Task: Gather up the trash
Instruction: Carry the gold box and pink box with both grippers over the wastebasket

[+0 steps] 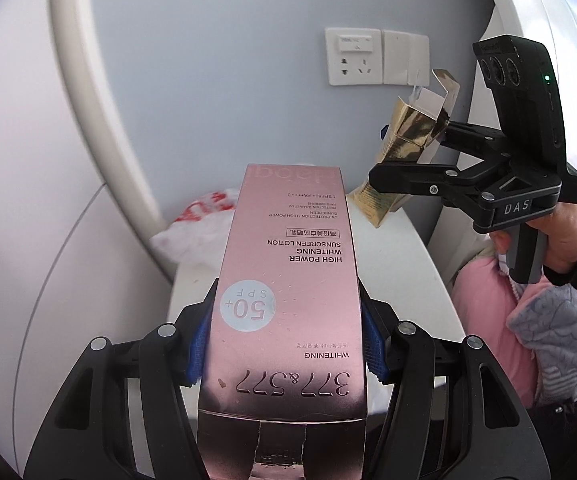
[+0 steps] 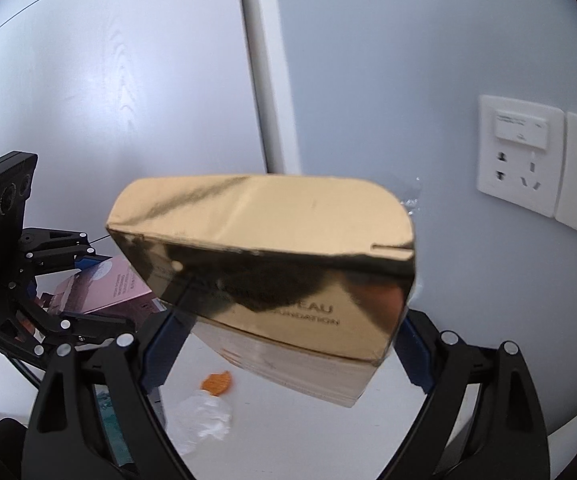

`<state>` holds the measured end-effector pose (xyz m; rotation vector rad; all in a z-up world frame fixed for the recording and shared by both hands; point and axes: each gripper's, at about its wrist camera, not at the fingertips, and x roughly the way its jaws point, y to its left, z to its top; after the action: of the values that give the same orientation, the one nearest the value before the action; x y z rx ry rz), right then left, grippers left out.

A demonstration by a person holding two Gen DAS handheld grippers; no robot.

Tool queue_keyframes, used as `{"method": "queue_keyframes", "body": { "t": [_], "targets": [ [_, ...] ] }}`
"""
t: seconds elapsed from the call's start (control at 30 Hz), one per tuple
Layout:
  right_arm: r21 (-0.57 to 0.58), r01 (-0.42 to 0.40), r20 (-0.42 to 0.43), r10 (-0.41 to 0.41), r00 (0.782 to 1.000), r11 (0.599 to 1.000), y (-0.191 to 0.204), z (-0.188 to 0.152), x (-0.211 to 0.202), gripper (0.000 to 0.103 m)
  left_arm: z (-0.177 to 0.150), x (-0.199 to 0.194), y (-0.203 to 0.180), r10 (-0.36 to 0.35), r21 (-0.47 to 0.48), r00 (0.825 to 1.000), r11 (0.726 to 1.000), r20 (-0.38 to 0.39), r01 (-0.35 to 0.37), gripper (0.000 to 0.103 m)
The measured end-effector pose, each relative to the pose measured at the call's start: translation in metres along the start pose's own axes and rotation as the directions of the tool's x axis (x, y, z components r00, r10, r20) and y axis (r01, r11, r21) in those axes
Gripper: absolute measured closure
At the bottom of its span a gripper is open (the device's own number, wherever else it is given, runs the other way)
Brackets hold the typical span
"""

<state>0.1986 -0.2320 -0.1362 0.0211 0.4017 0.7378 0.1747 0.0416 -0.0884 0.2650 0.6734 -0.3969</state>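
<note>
Pink sunscreen carton (image 1: 284, 300) sits clamped in your left gripper (image 1: 284, 344), raised above the white table (image 1: 404, 264). Your right gripper (image 2: 284, 360) pinches the gold foundation carton (image 2: 280, 264), also above the table. Judged step: both cartons lifted, carry pending. Next, find a bin; tissue (image 2: 204, 416) and orange scrap (image 2: 217, 382) remain on the table.

Pale grey wall (image 1: 208, 60) ahead, white socket plate (image 1: 354, 56) mounted right, white surface (image 2: 288, 420) below.
</note>
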Motion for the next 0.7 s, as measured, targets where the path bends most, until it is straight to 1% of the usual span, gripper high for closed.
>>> {"method": "queue_keyframes", "body": {
  "t": [0.27, 0.37, 0.47, 0.53, 0.7],
  "targets": [
    [-0.065, -0.092, -0.012, 0.092, 0.996, 0.994, 0.064, -0.003, 0.004, 0.016, -0.044, -0.054, 0.014, 0.079, -0.07, 0.997, 0.994, 0.0, -0.079, 0.045],
    [-0.086, -0.136, -0.024, 0.135, 0.991, 0.987, 0.097, 0.0, 0.022, 0.016, -0.063, -0.073, 0.021, 0.11, -0.1, 0.994, 0.989, -0.009, -0.111, 0.045],
    [-0.106, -0.176, -0.038, 0.173, 0.984, 0.979, 0.124, -0.003, 0.03, 0.016, -0.083, -0.091, 0.029, 0.142, -0.133, 0.99, 0.981, -0.018, -0.143, 0.045],
    [-0.114, -0.203, -0.047, 0.199, 0.979, 0.973, 0.138, -0.01, 0.024, 0.016, -0.095, -0.102, 0.034, 0.163, -0.155, 0.986, 0.974, -0.025, -0.165, 0.045],
    [-0.143, -0.264, -0.079, 0.255, 0.964, 0.954, 0.177, -0.018, 0.033, 0.016, -0.127, -0.126, 0.044, 0.211, -0.212, 0.976, 0.953, -0.05, -0.217, 0.045]
  ]
}}
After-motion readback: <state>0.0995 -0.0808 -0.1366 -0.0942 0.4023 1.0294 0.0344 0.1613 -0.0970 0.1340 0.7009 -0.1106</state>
